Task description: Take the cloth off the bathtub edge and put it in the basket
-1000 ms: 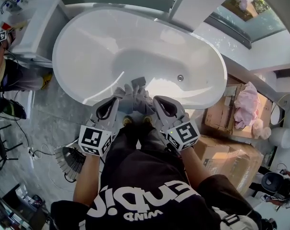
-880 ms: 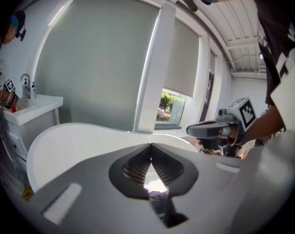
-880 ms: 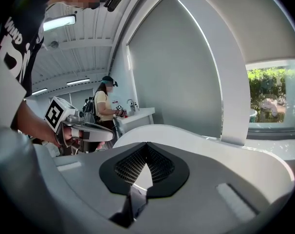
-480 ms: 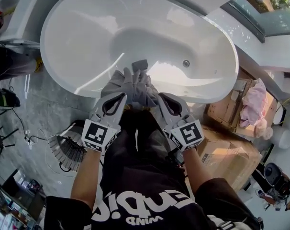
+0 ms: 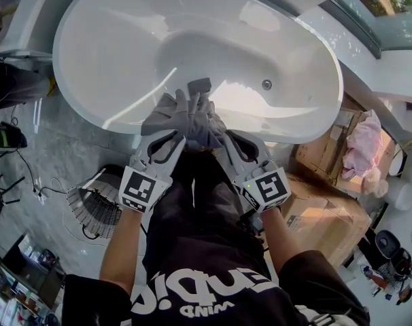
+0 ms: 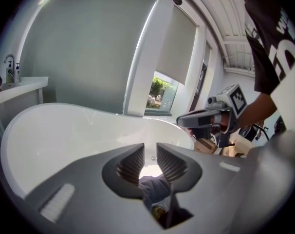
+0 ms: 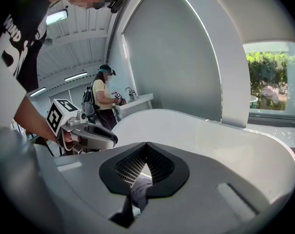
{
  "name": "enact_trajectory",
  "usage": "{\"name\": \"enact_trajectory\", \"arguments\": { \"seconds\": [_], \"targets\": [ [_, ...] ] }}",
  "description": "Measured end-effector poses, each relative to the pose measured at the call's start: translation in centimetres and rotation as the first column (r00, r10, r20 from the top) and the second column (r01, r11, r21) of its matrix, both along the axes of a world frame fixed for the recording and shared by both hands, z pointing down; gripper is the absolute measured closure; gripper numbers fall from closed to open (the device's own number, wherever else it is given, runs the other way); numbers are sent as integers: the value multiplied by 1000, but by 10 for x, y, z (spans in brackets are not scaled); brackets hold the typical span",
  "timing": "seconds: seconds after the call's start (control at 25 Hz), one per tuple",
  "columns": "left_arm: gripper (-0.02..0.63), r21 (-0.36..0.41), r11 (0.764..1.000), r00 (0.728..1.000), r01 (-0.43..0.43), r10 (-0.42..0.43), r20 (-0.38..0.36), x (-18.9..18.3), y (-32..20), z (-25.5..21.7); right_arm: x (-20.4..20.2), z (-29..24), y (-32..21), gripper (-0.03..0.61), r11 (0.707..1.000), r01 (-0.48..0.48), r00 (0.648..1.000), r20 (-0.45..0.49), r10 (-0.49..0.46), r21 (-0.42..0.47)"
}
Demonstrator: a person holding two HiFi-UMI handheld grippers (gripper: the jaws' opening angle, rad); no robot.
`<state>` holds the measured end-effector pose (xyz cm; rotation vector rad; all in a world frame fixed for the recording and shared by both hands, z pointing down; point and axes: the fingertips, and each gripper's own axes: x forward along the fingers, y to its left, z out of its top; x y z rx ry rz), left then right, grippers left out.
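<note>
Cloth [image 5: 185, 117]: grey, bunched over the near rim of the tub [image 5: 97, 66], part hanging inside; not yet lifted.
Left tongs [image 5: 167, 138]: have just been opening, now a narrow gap; cloth shows low in the throat, pads not on it.
Right tongs [image 5: 224, 140]: tips together; cloth lies under them, no grip that I can make out.

Risks: your left gap looks narrow for that bunch; close now and you may nip a single fold, so the rest drags or drops into the tub. Press down with the closed right tips and the cloth may slide off the slick rim toward 12 o'clock; the tips may also knock the rim.

Room: basket [image 5: 90, 209] on the floor at 8 o'clock of the cloth, path open; boxes [image 5: 321, 209] crowd 4 o'clock; your legs fill 6 o'clock; lift clear of the rim, then swing left.
</note>
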<state>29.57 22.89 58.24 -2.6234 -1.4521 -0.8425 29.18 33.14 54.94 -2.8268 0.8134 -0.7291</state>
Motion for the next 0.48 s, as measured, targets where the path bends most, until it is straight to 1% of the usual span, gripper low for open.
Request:
{"name": "enact_trajectory", "arguments": {
  "seconds": [0.12,0.16,0.2,0.28,0.32,0.4,0.48],
  "targets": [
    [514,-10,1000,999,-19,19,33,-9,2,5,-1,-1,-1,569,1000,10,1000,0,-10,-2],
    [487,-11,1000,999,-20,20,40,-11,3,6,-2,-1,-1,569,1000,11,1000,2,-11,-2],
    [453,-10,1000,999,-20,21,44,-13,3,7,-3,-1,-1,569,1000,11,1000,2,-11,-1],
    [345,7,999,998,-34,33,55,-17,3,14,-4,0,0,569,1000,8,1000,4,-8,0],
    [303,18,999,997,-46,45,62,-19,4,18,-4,1,1,569,1000,6,1000,6,-6,-1],
    [273,44,996,995,-72,69,72,-23,5,25,-6,2,3,569,1000,4,1000,8,-4,-1],
    [272,69,994,994,-88,83,77,-24,4,32,-7,2,5,569,1000,-1,1000,10,1,-1]
  ]
}}
